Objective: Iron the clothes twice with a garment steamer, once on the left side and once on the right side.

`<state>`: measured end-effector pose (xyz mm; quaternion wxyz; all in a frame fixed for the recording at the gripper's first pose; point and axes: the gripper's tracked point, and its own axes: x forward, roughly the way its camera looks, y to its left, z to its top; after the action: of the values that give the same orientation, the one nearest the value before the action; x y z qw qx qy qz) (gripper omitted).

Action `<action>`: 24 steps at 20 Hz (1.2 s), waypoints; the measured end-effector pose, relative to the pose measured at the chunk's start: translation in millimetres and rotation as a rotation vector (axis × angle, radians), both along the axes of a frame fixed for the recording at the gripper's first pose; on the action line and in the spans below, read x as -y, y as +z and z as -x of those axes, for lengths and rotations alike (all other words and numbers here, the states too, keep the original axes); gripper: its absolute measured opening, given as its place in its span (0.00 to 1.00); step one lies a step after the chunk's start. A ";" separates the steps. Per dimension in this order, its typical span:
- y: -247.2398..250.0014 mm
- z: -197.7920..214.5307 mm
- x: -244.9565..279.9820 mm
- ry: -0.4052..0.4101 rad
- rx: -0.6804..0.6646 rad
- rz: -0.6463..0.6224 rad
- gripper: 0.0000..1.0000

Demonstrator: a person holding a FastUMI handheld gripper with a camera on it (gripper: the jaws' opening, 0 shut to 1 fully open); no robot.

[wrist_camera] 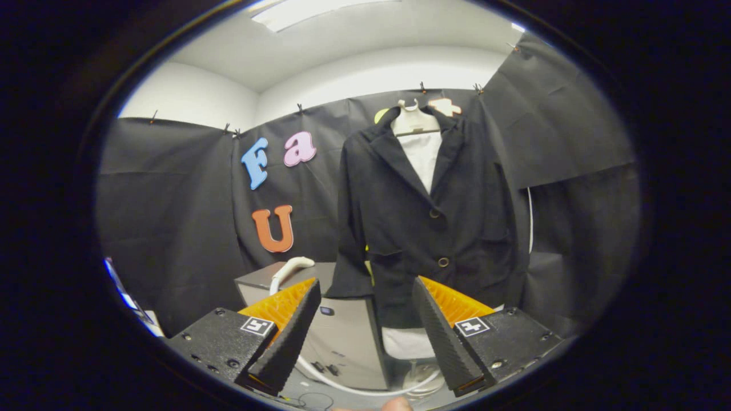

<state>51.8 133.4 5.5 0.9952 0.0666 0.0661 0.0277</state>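
Black jacket (pixel 425 228), buttoned, hangs on a pale hanger (pixel 416 121) against the booth wall, beyond the fingers and slightly toward the right one; a white garment (pixel 424 157) shows at its open collar and below its hem. Grey steamer unit (pixel 342 337) stands low, just ahead of and between the fingers, to the left of the jacket's lower edge. A pale curved steamer handle (pixel 288 268) rests on top of the unit. White hose (pixel 365 388) loops below it. Gripper (pixel 365 311): jaws released, spread wide, holding nothing.
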 end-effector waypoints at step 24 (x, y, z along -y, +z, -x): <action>-91.1 -324.0 -278.0 0.248 -0.417 0.083 0.99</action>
<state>375.9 411.4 -85.6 0.9509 0.0211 0.2789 0.1324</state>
